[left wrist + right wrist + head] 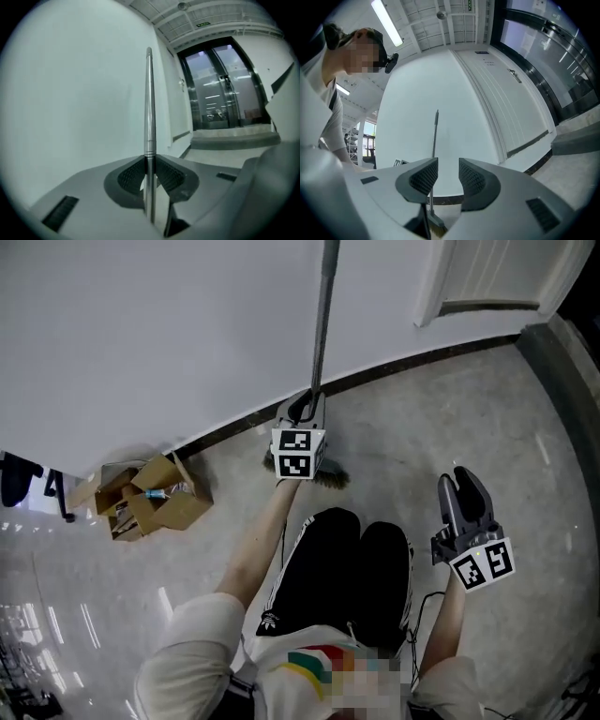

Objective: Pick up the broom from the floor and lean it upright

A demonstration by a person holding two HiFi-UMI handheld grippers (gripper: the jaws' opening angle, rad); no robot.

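The broom (323,324) stands near upright. Its handle rises against the white wall (169,343) and its bristles (330,480) sit low by the baseboard (230,430). My left gripper (305,411) is clamped on the lower handle, steadying it for the lean. My right gripper (462,491) hangs aside with its jaws apart and empty; in my judgement it is not needed.

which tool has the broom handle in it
The left tool: it is clamped on the upright broom handle. The right tool is open and empty.
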